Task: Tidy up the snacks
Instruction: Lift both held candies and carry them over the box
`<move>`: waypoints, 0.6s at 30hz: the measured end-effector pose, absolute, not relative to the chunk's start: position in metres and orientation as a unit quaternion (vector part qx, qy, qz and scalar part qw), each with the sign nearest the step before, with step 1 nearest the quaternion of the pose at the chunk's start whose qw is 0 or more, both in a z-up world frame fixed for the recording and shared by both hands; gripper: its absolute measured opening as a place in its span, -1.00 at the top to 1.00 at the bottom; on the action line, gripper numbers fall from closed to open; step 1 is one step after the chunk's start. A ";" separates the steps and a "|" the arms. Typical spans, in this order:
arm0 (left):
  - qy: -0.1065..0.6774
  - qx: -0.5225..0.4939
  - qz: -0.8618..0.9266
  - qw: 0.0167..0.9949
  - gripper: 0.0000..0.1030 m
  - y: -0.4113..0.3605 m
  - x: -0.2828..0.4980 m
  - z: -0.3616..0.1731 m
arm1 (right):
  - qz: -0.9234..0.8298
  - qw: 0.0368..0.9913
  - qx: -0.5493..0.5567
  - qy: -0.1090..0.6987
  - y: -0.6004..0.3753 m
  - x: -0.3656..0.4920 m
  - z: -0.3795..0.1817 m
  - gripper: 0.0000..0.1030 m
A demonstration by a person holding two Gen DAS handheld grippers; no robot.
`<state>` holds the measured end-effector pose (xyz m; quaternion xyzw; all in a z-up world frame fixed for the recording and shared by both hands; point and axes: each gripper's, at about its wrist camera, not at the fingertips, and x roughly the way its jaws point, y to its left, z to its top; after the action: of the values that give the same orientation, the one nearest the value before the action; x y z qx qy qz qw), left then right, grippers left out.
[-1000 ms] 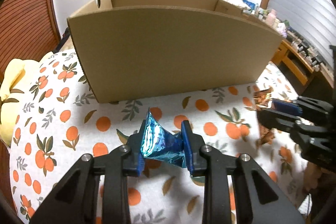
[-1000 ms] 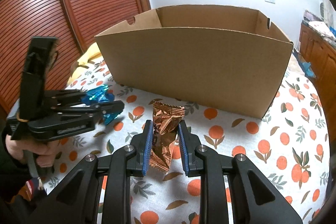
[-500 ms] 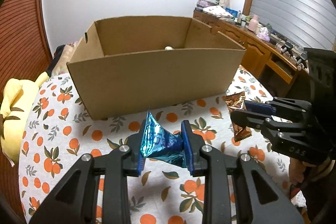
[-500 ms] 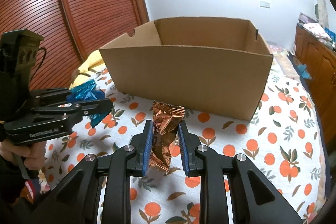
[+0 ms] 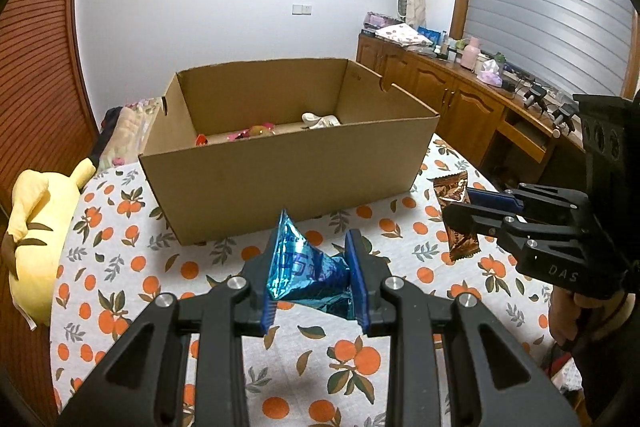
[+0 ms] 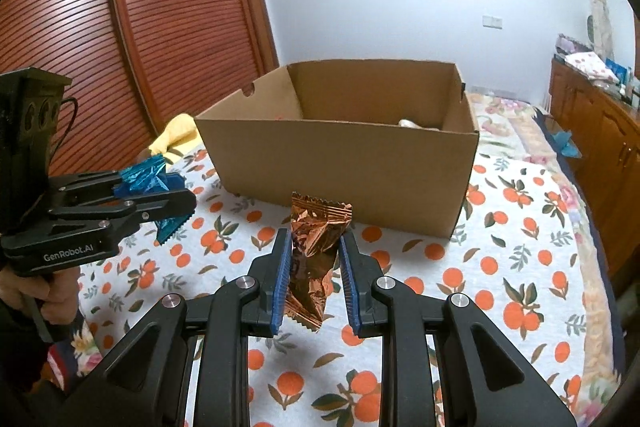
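Observation:
An open cardboard box (image 5: 280,183) stands on the orange-print tablecloth (image 5: 120,235); it also shows in the right wrist view (image 6: 340,163). Several snacks (image 5: 256,131) lie inside it. My left gripper (image 5: 314,281) is shut on a blue foil snack (image 5: 304,271), held above the table in front of the box. My right gripper (image 6: 314,275) is shut on a copper foil snack (image 6: 314,259), also held in front of the box. Each gripper shows in the other's view: the right one (image 5: 460,215) with the copper snack (image 5: 456,219), the left one (image 6: 176,195) with the blue snack (image 6: 146,177).
A yellow plush toy (image 5: 36,227) lies at the table's left edge. A wooden sideboard (image 5: 460,99) with clutter stands along the right wall. A ribbed wooden door (image 6: 100,47) is on the left. Bedding (image 6: 512,123) lies behind the box.
Both grippers have risen and pulled back from the box, each still holding its snack. The box's inside and the snacks in it have come into view.

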<state>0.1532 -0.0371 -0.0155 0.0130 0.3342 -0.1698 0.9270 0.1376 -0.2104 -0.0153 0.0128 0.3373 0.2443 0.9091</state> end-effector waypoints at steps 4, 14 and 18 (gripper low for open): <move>0.324 0.019 -0.169 0.931 0.46 -0.037 0.155 -0.005 | 0.243 0.912 0.012 0.330 -0.213 0.137 -0.008 0.57; 0.299 0.026 -0.159 0.941 0.45 -0.032 0.181 0.024 | 0.246 0.919 -0.002 0.307 -0.213 0.156 0.015 0.57; 0.297 0.020 -0.154 0.942 0.45 -0.027 0.198 0.035 | 0.248 0.919 0.001 0.305 -0.214 0.172 0.025 0.57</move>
<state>0.1985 -0.0272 0.0354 0.0202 0.2971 -0.1539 0.9422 0.1721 -0.2141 0.0251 0.0007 0.3055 0.2481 0.9193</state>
